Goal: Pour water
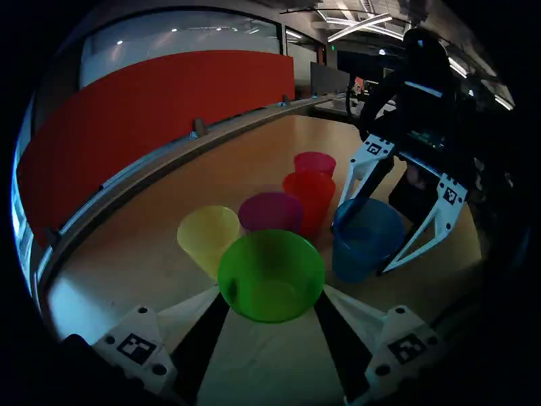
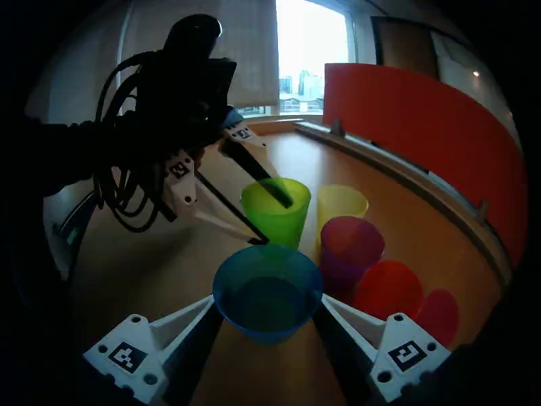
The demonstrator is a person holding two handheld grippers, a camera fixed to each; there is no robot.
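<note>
Green cup (image 1: 270,274): translucent plastic, held between the two fingers of the left hand-held gripper (image 1: 272,292), its mouth open toward that camera. Whether it holds water cannot be told.
Blue cup (image 2: 267,291): held on both sides by the right hand-held gripper (image 2: 269,303), just beside the green cup and to the right of the left hand-held gripper's fingers.
Left hand-held gripper: narrowed onto the green cup, both fingers against its wall.
Right hand-held gripper: narrowed onto the blue cup, one finger on each flank.
Yellow cup (image 1: 206,233): ahead and left of the left hand-held gripper, just behind the green cup.
Purple cup (image 1: 270,211): straight ahead of the left hand-held gripper, between the yellow cup and the orange-red cup (image 1: 310,193).
Pink cup (image 1: 314,162): farthest ahead, just behind the orange-red cup.
Worktop (image 1: 223,169): pale wood, carrying the loose cups.
Red panel (image 1: 155,115): runs along the worktop's edge, left of the left hand-held gripper.
</note>
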